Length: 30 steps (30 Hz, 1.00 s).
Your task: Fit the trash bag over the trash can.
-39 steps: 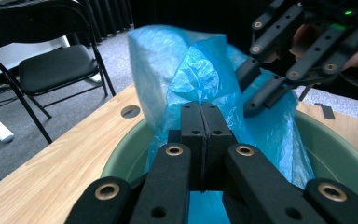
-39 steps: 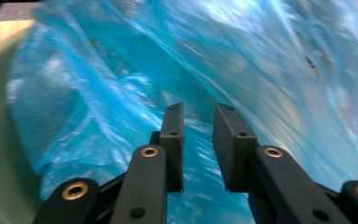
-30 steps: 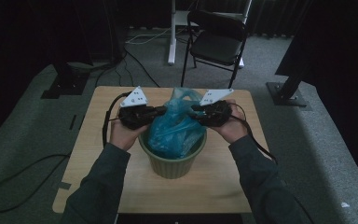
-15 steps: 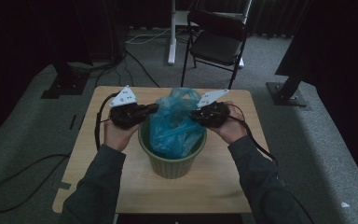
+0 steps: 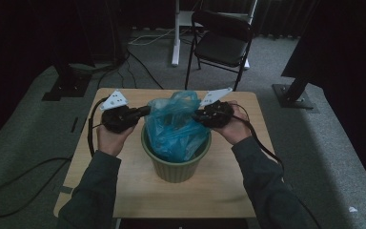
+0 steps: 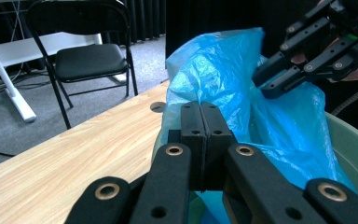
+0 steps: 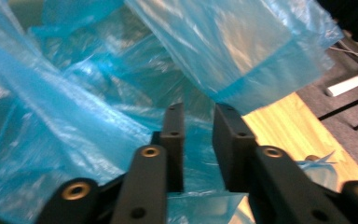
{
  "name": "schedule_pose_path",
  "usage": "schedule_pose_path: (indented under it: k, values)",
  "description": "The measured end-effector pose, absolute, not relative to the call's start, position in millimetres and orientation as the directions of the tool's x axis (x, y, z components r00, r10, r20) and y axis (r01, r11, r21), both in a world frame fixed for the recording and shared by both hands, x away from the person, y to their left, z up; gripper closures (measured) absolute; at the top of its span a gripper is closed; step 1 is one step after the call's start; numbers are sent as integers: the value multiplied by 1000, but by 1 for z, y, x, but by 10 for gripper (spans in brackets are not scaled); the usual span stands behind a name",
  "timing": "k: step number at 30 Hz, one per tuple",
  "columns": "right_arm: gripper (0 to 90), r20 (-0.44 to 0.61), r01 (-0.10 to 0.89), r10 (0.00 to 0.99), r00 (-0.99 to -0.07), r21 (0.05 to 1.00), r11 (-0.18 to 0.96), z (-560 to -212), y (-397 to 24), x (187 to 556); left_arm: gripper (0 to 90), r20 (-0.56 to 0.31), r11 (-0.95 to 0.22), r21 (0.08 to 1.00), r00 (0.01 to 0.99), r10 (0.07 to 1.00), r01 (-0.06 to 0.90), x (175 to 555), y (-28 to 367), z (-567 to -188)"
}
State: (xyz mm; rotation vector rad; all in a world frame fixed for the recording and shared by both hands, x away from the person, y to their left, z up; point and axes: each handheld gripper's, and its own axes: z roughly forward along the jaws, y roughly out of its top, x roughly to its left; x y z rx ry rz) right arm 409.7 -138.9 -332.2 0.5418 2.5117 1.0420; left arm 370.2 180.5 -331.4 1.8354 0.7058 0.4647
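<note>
The left gripper (image 6: 200, 109), jaws closed on nothing visible, is waiting beside the blue bag (image 5: 176, 126) while the right gripper (image 7: 198, 114), jaws parted and just now opening (film between them, unpinched), is working the bag's edge outward to line the green pot (image 5: 176, 164).

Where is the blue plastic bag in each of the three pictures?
High view: the blue plastic bag sits in the middle, stuffed into the green pot.
Left gripper view: the bag rises at center right, just past the shut jaws.
Right gripper view: the bag spreads across the left and the top, around the jaws.
Shared landmark: the wooden table, under the pot in the high view, left in the left gripper view, right in the right gripper view.
</note>
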Motion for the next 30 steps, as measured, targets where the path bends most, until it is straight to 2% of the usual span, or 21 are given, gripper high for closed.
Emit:
schedule_pose_path:
  k: [3,14,21,30]
  values:
    - [684,-188,215,492,-850,728,650,-330,-134,413,894,-15,-262,932,748,664,251,371,179,-332]
    - [691,-196,249,504,-841,686,683,-335,-120,426,893,-3,-269,924,711,703,271,374,184,-336]
    - [862,-229,251,497,-837,646,721,-338,-120,425,893,-49,-229,914,653,756,334,384,199,-349]
    - [899,-242,270,517,-821,633,726,-334,-127,425,893,-90,-193,901,603,793,389,395,213,-362]
